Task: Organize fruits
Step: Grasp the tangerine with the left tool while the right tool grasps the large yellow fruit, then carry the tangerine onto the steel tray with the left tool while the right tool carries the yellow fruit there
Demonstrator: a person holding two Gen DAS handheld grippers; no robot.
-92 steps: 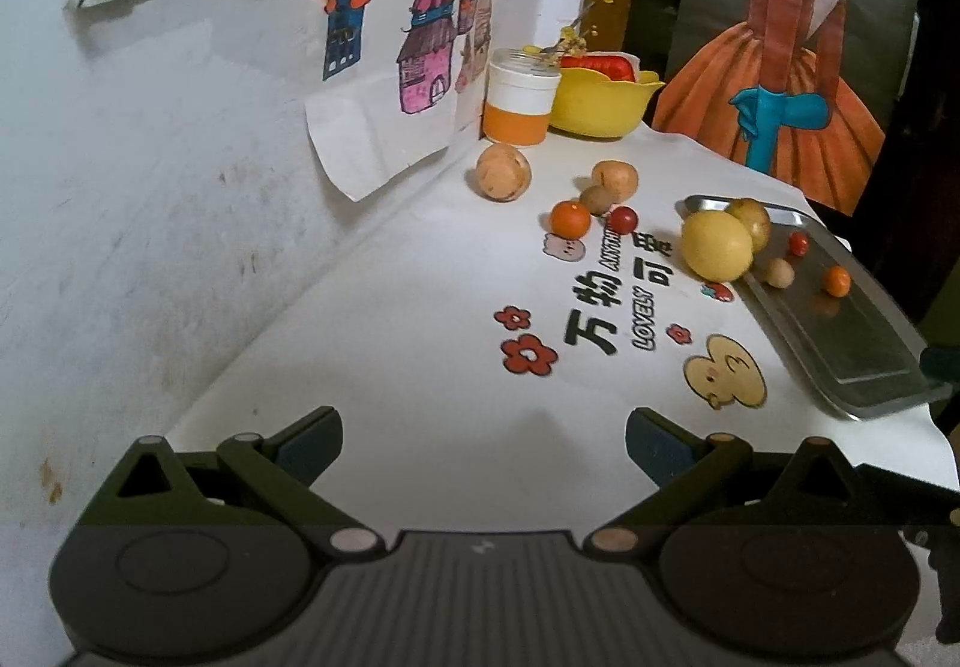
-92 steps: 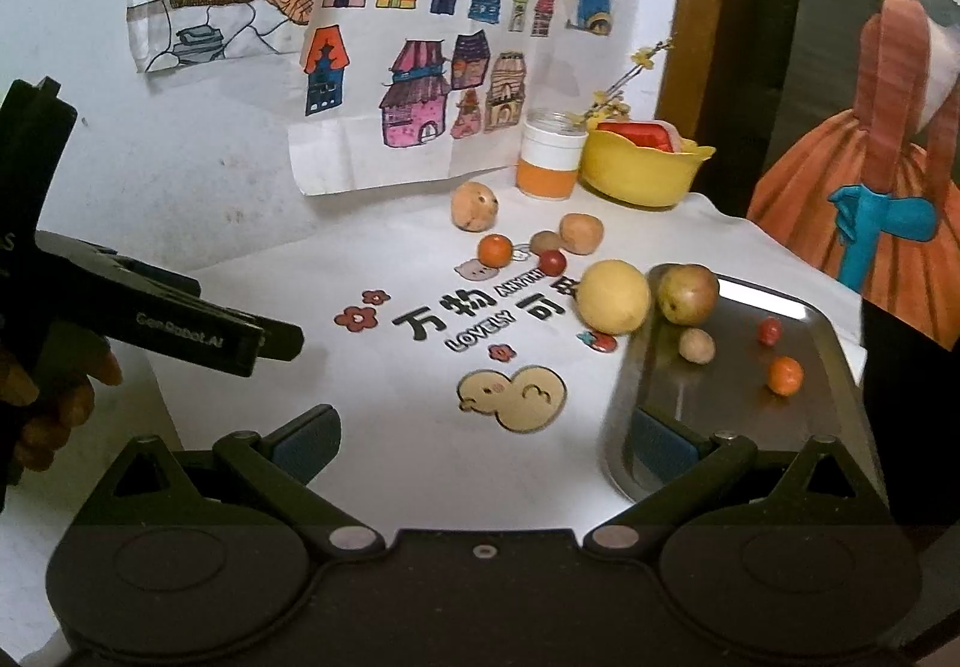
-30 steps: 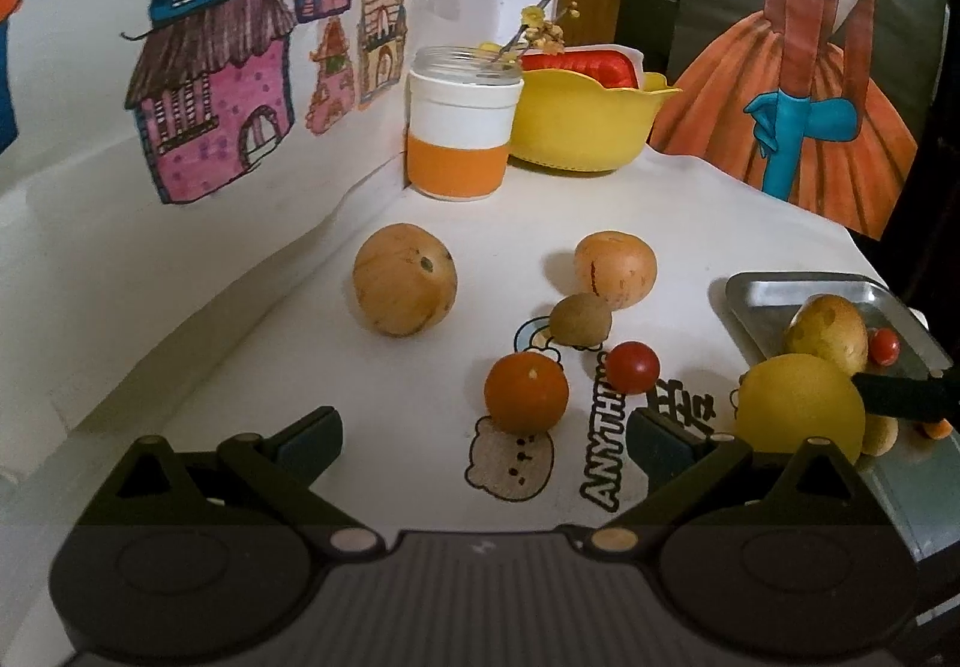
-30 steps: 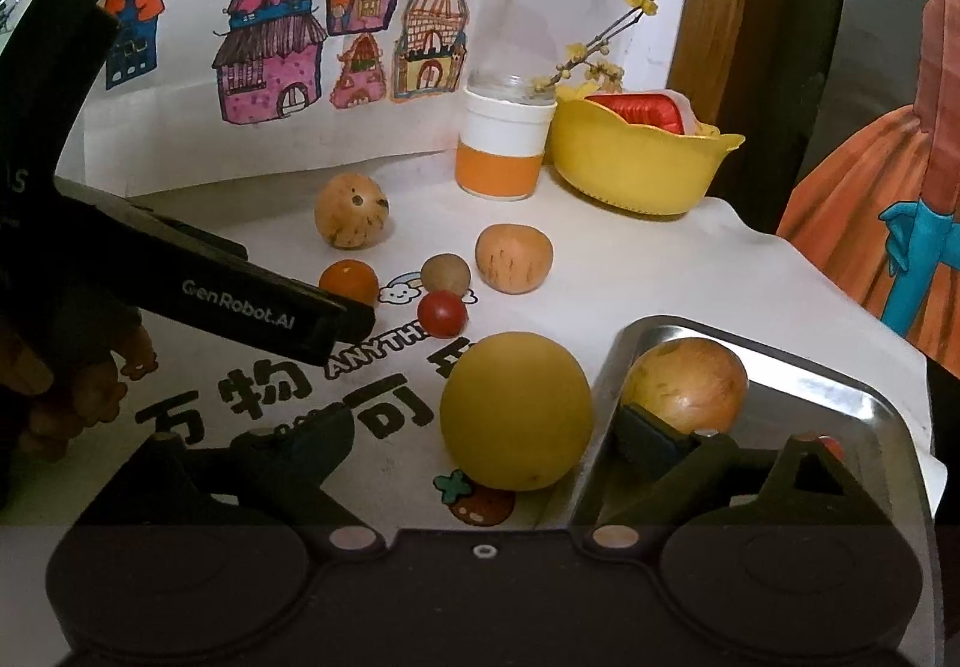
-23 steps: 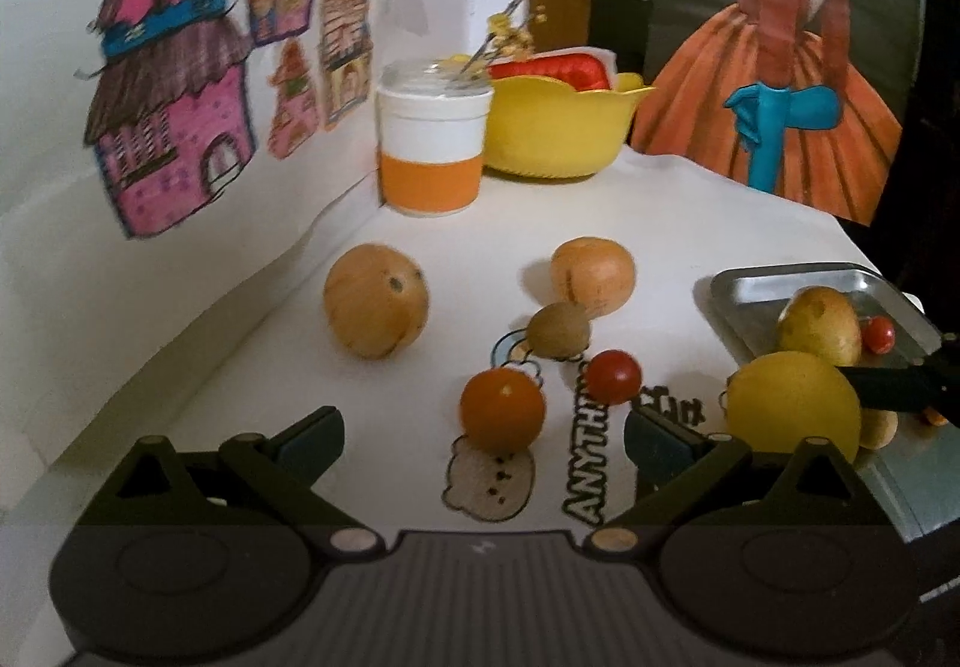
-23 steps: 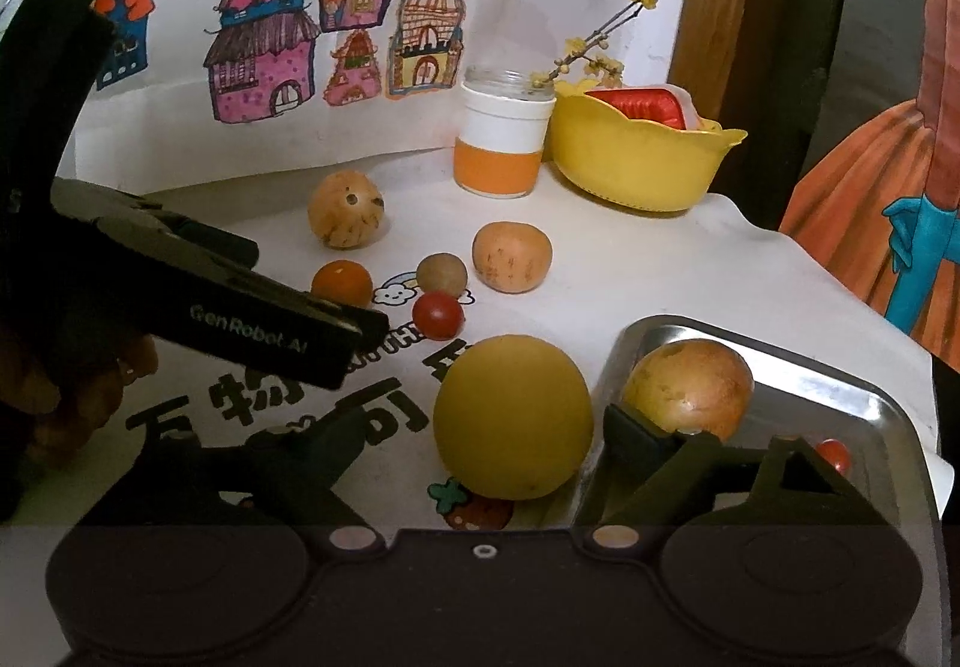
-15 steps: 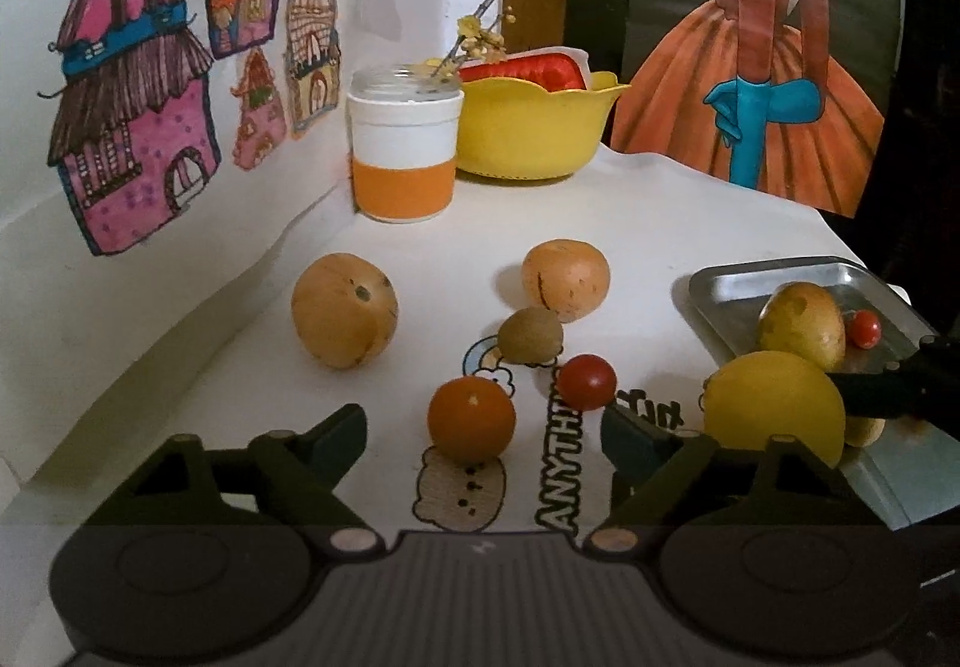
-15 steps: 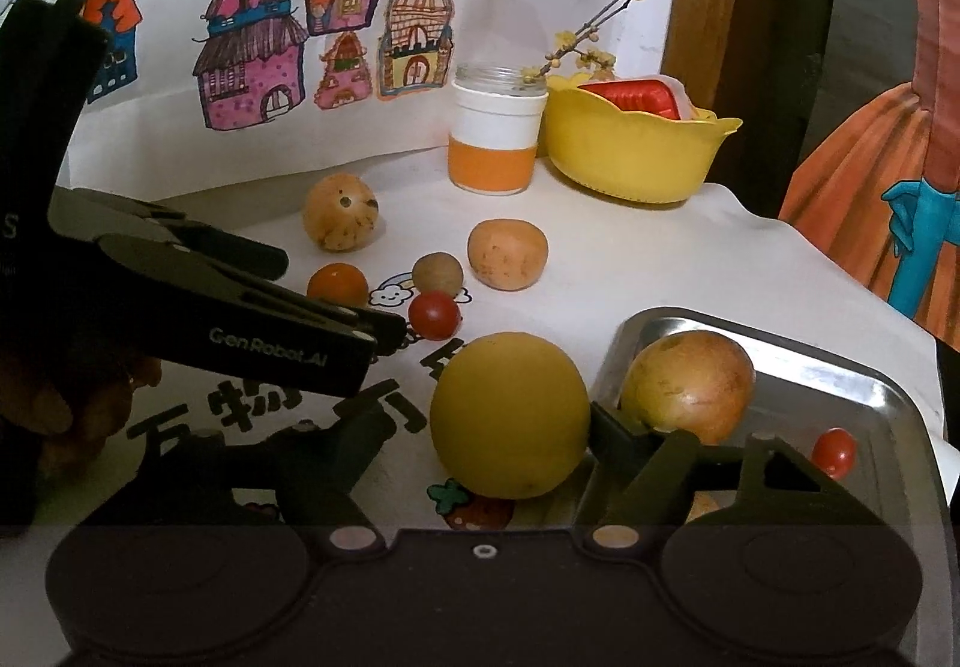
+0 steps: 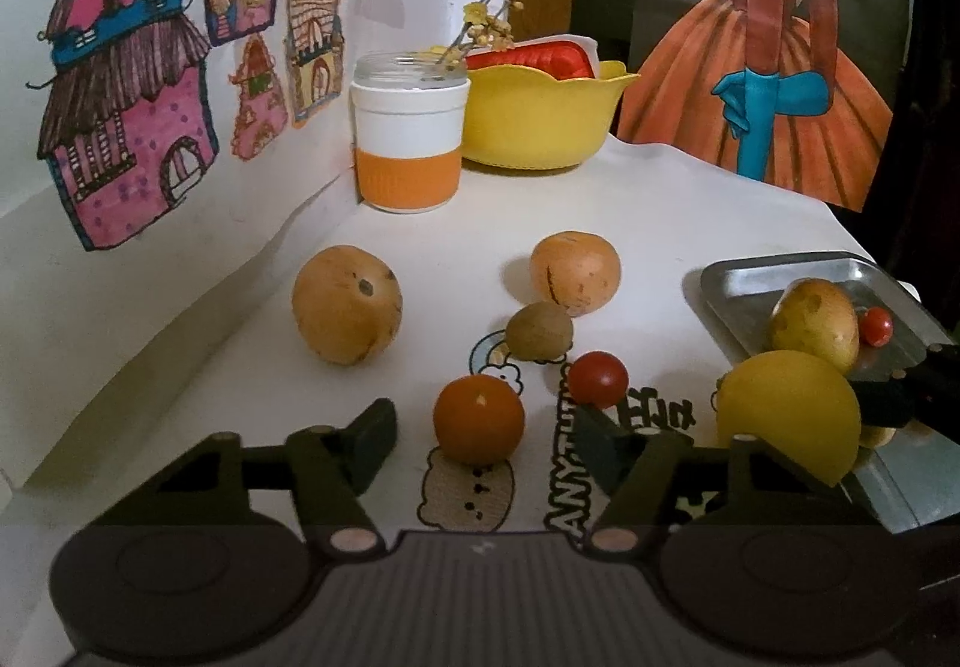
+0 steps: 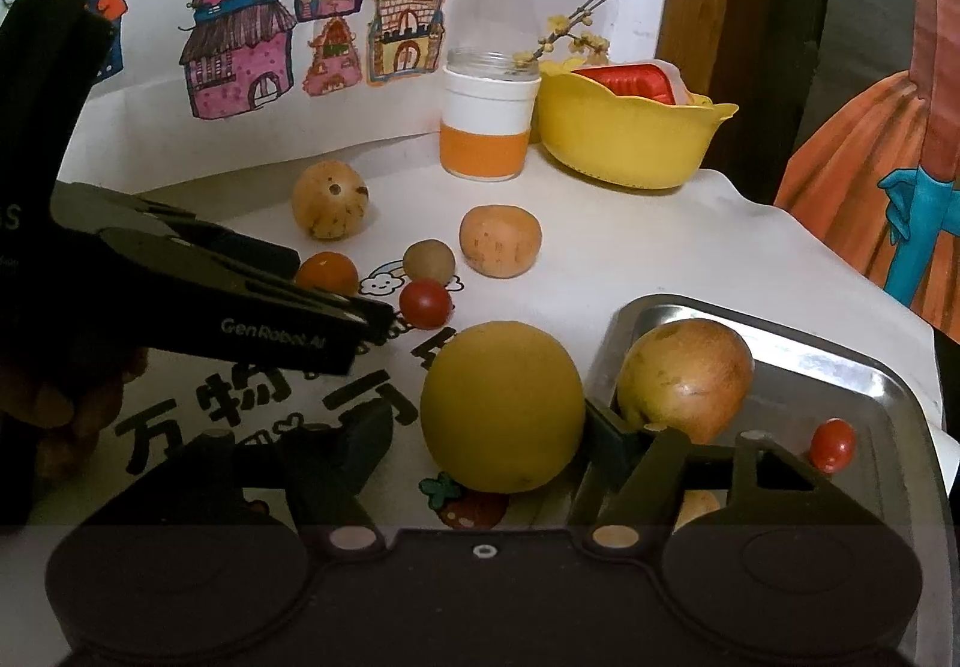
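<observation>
Yellow and round, a large citrus fruit [image 10: 503,406] sits on the white printed surface [image 9: 660,199] just beside the near-left edge of a steel tray [image 10: 780,379], bracketed by the fingers of the right hand-held gripper [image 10: 487,439], which stand apart on either side of it; whether the pads touch it cannot be told. Left of the tray, the left hand-held gripper [image 9: 483,430] is likewise spread, its fingers flanking a small orange fruit [image 9: 479,418] without a visible grip. A cherry tomato [image 9: 597,380], a brown kiwi-like fruit [image 9: 539,331] and two tan round fruits [image 9: 347,304] [image 9: 575,265] lie farther left of the tray. On the tray rest a mottled yellow-red fruit [image 10: 685,380] and a second cherry tomato [image 10: 833,445]. Beyond the tray, by the wall, stand a white-and-orange jar [image 9: 410,138] and a yellow bowl [image 9: 540,126].
</observation>
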